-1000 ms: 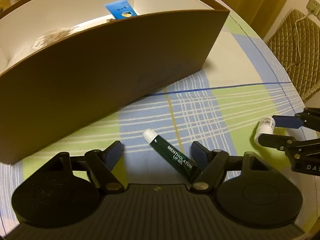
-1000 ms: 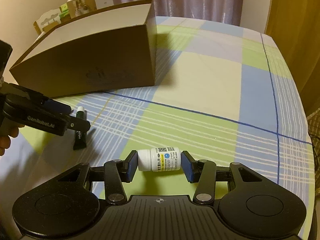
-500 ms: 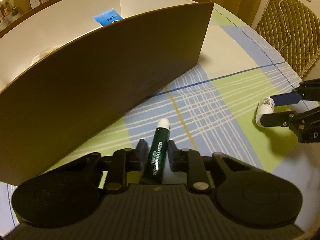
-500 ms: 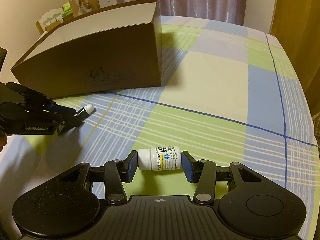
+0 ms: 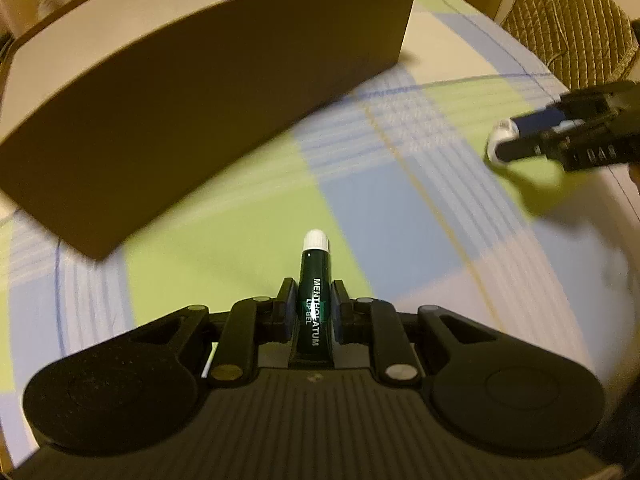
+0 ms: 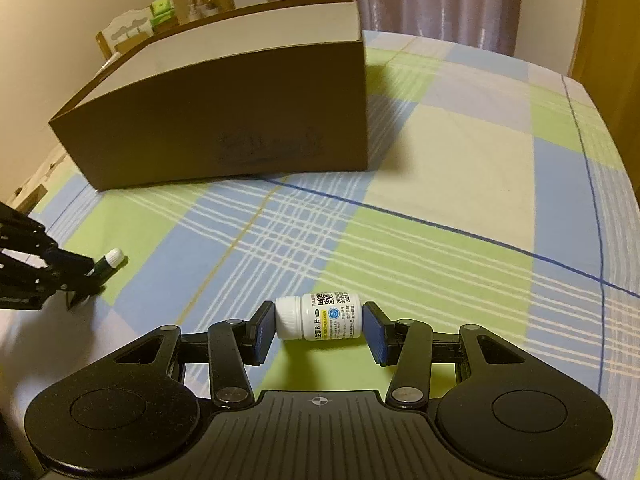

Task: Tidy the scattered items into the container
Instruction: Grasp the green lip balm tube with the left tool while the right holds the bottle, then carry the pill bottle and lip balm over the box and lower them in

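left wrist view: the left gripper (image 5: pixel 313 306), wide apart around the lip gel tube (image 5: pixel 314 300) a second earlier, had pinched it and lifted it off the checked cloth (image 5: pixel 248 248); pickup judged done. tube sat between the pads, white cap forward, short of the brown box (image 5: pixel 208 92).

right wrist view: no change. right gripper (image 6: pixel 319 330) clamped the white pill bottle (image 6: pixel 319 317) end to end, low over the cloth, box well beyond.

The left claw (image 5: pixel 312 304) points steeply down, its fingers (image 5: pixel 285 305) drawn in narrow and clamped on a dark tube. The right claw (image 6: pixel 319 322) tilts down too, fingers (image 6: pixel 264 330) about half spread, pinching a white bottle end to end.
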The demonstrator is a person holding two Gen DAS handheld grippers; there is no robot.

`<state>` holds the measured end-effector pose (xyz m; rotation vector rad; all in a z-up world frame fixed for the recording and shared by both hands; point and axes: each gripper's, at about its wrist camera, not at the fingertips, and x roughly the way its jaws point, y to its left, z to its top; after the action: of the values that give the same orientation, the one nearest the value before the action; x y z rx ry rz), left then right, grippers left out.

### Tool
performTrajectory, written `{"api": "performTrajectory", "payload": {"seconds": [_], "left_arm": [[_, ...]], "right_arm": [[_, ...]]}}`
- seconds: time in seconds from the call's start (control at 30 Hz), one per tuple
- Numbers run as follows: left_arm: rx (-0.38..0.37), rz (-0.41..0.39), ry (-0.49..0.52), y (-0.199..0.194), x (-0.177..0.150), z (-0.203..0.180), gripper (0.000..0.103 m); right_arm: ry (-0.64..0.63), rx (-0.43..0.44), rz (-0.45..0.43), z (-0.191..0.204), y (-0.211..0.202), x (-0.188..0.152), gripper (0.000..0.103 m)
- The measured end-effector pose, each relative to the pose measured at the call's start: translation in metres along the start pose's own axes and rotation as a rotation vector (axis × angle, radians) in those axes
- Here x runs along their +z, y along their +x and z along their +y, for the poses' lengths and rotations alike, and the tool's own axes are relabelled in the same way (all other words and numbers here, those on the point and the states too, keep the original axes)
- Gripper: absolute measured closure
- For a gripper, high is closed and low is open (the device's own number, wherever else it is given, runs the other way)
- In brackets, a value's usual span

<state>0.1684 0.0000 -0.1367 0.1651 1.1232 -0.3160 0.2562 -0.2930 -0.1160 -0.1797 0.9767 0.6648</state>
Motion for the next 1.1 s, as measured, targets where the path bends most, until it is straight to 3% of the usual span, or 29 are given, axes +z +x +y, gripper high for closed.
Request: {"api": "performTrajectory", "payload": {"seconds": [0.23,0.47,0.63,0.73,1.1], "left_arm": [[-0.020,-0.017,-0.060,-0.007,-0.002,0.005,0.082],[-0.011,-0.026,0.005,0.005,0.012,-0.006,0.082],[0.001,-0.026,0.038,0.000,0.001,-0.010,0.082],[-0.001,-0.021,0.042,-0.003,-0.005,-0.011,0.089],[-0.004,0.012,0.028,-0.020,-0.030,-0.020,0.090]], "right_arm": [[-0.027,0.010,0.000,0.009,-0.004,0.000,0.053],[-0.019,-0.001,-0.009,0.013,-0.018,-0.010,0.053],[-0.014,0.004,-0.003,0.019,-0.021,-0.019,0.053],[-0.030,0.017,0.006,0.025,-0.021,-0.022,0.053],[-0.080,0.052,0.006,0.049,-0.025,-0.028,0.053]]}}
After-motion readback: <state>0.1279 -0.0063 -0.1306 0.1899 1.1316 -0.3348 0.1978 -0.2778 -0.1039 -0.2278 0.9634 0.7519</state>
